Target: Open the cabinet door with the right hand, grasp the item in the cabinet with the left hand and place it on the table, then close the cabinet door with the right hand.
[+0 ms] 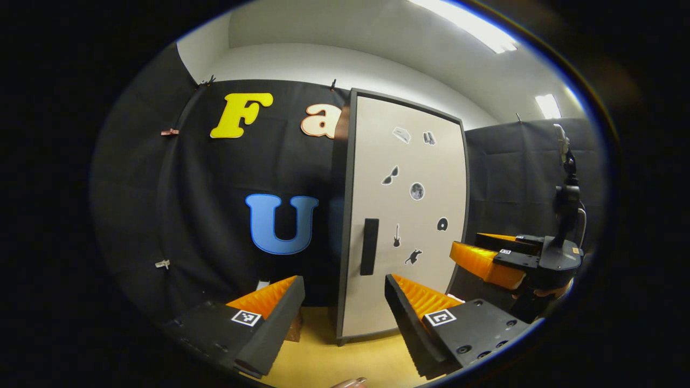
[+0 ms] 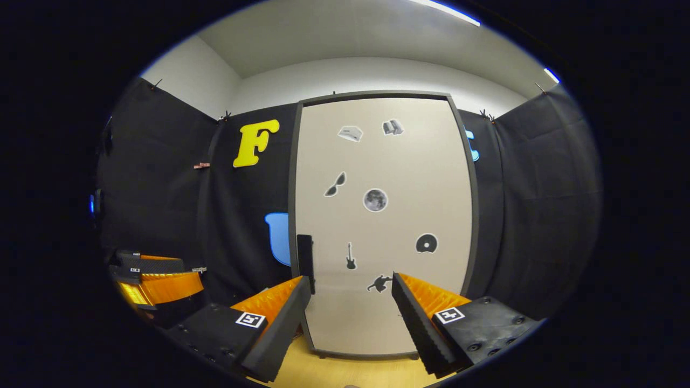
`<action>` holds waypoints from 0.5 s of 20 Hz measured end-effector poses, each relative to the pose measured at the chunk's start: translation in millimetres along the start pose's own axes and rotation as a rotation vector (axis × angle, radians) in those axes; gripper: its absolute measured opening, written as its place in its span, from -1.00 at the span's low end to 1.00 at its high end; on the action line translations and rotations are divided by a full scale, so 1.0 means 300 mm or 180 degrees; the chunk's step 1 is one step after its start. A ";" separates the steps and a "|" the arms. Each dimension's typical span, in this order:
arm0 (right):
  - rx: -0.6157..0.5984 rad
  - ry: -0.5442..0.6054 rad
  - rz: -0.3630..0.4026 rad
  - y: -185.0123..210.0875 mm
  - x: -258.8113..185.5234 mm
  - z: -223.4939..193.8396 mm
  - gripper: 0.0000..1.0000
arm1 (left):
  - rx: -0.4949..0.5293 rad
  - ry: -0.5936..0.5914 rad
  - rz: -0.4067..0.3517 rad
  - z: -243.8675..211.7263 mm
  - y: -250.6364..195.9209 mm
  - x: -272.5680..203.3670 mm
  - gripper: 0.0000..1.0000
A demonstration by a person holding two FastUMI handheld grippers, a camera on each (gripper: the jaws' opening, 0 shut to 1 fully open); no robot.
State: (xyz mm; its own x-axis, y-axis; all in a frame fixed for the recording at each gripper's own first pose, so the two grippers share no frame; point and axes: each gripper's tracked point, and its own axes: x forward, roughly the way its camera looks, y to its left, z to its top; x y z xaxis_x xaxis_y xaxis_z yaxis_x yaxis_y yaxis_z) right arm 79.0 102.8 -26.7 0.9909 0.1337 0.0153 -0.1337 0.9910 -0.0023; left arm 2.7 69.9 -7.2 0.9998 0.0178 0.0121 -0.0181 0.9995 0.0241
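The cabinet door was shut, so the first step, opening it, was not yet done. The item was not to be seen; it was likely behind the door. The right tongs were wide and held nothing, facing the door, with the dark handle at about 11 o'clock from them. The left tongs were wide too, waiting above the yellow surface. Next, the right tongs needed to reach the handle, pinch it and pull.
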 end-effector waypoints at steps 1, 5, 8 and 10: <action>0.0029 0.0000 -0.0002 0.031 0.021 -0.007 0.95 | -0.0006 -0.0009 -0.0012 0.002 0.030 -0.002 0.89; 0.0030 -0.0008 -0.0082 0.128 0.138 -0.049 0.94 | -0.0061 0.0005 -0.0065 -0.027 0.131 -0.007 0.89; -0.0020 -0.0062 -0.0146 0.178 0.240 -0.077 0.94 | -0.0068 0.0023 -0.0015 -0.044 0.214 0.002 0.89; -0.0048 -0.0034 -0.0226 0.196 0.308 -0.116 0.94 | -0.0080 -0.0003 0.0033 -0.042 0.262 0.008 0.89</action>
State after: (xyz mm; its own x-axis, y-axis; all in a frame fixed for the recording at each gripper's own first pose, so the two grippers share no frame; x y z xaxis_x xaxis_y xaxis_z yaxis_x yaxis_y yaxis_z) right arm 163.3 173.4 -60.3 0.9977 0.0631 0.0267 -0.0626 0.9979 -0.0158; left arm 3.7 148.7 -18.0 0.9995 0.0281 0.0131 -0.0281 0.9996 -0.0010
